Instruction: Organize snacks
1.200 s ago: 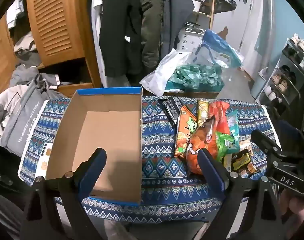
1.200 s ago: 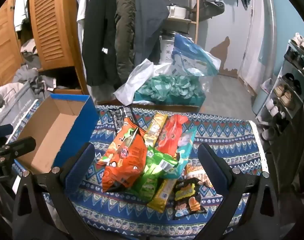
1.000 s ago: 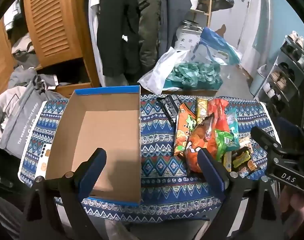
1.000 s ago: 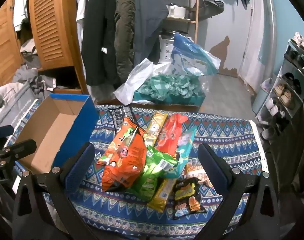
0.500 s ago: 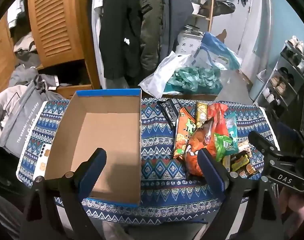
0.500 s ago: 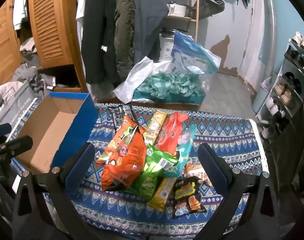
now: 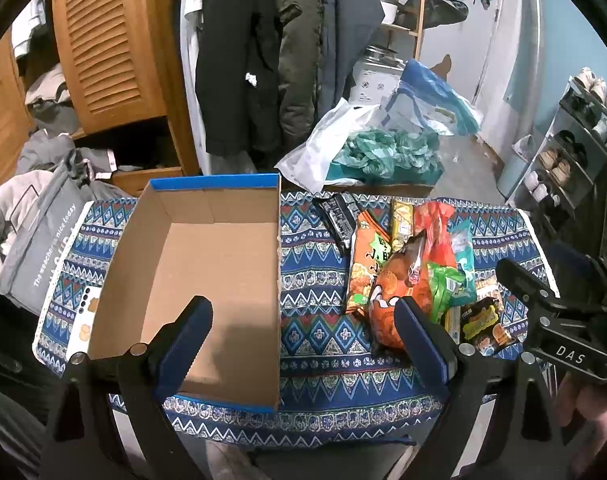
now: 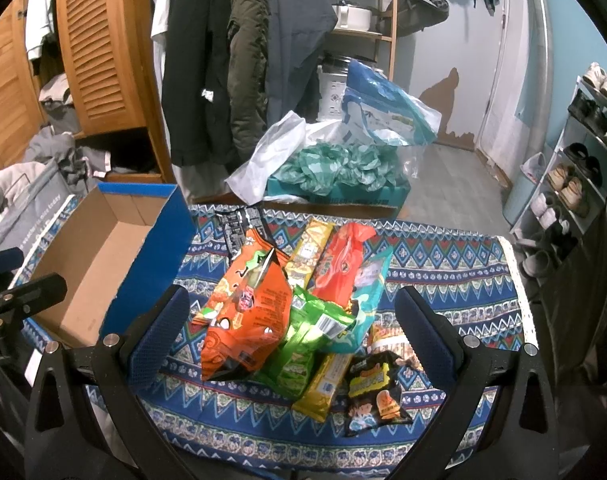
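An empty cardboard box with blue outer walls (image 7: 207,264) (image 8: 103,264) sits on the left of a blue patterned cloth (image 7: 315,312). A pile of snack packets lies to its right: a big orange bag (image 8: 247,320) (image 7: 391,296), a green bag (image 8: 307,340), a red packet (image 8: 343,260), a teal packet (image 8: 367,292), yellow bars (image 8: 323,380) and a small black packet (image 8: 375,392). My left gripper (image 7: 303,336) is open and empty, above the box's right wall. My right gripper (image 8: 291,336) is open and empty, over the snack pile.
A black packet (image 8: 243,224) lies at the cloth's far edge. Behind the table are a teal box with plastic bags (image 8: 343,172), hanging coats (image 8: 239,60) and a wooden louvred cabinet (image 7: 107,44). A grey bag (image 7: 35,232) sits left; a shoe rack (image 8: 575,168) stands right.
Both views shift only slightly; the grippers hover in nearly the same places. Nothing was grasped or moved.
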Tool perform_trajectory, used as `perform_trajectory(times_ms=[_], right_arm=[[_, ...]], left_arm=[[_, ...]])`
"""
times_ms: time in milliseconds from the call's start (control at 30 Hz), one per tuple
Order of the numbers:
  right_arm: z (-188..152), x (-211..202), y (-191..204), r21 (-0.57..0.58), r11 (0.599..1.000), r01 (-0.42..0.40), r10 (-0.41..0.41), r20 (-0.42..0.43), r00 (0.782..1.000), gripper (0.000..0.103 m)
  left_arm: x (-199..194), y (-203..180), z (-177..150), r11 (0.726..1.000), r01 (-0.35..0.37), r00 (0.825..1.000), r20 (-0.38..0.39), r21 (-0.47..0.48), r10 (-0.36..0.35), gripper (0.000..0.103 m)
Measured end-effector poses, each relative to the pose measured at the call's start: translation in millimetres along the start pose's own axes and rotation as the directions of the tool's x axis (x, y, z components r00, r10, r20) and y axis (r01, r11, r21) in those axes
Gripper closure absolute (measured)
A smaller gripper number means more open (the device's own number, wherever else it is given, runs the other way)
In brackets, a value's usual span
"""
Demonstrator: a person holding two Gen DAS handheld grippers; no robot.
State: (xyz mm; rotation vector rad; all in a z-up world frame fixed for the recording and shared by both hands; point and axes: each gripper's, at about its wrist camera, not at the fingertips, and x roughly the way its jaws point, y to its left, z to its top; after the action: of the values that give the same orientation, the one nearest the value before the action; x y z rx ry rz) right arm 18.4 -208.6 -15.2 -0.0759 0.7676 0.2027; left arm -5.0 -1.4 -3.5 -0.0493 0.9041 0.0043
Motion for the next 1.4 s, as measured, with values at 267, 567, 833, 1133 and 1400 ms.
perform_trajectory(times_ms=[267,567,833,1133,1400], right_arm=[[0.4,-0.4,-0.4,0.001,1.0,0.0,0.0,-0.002,1.0,0.002],[-0.3,-0.5,-1.1,0.002,1.0,0.001,-0.001,-0.004,1.0,0.002],[-1.1,-0.3,-2.5,0.002,1.0,0.0,0.0,-0.005,1.0,0.002],[-1.4,0.3,-2.3,0.004,1.0,0.0,0.0,-0.008,1.0,0.002],[-2.5,0.8,-3.0,0.004,1.0,0.0,0.0,-0.008,1.0,0.002]], left_arm=[[0.8,-0.2,0.8,1.0,0.001,1.0,-0.002,0.001,-0.001,0.01],[1.5,-1.7,0.0,1.0,0.002,1.0,-0.001,0.004,-0.002,0.01],[1.7,-2.2,-0.4,1.0,0.002,1.0,-0.004,0.005,-0.002,0.01],[2.5,-3.4,-2.2,1.0,0.007,1.0,-0.014,0.009,-0.007,0.01],[2.4,-3.6,-1.5,1.0,0.007,1.0,-0.015,0.008,-0.007,0.01]])
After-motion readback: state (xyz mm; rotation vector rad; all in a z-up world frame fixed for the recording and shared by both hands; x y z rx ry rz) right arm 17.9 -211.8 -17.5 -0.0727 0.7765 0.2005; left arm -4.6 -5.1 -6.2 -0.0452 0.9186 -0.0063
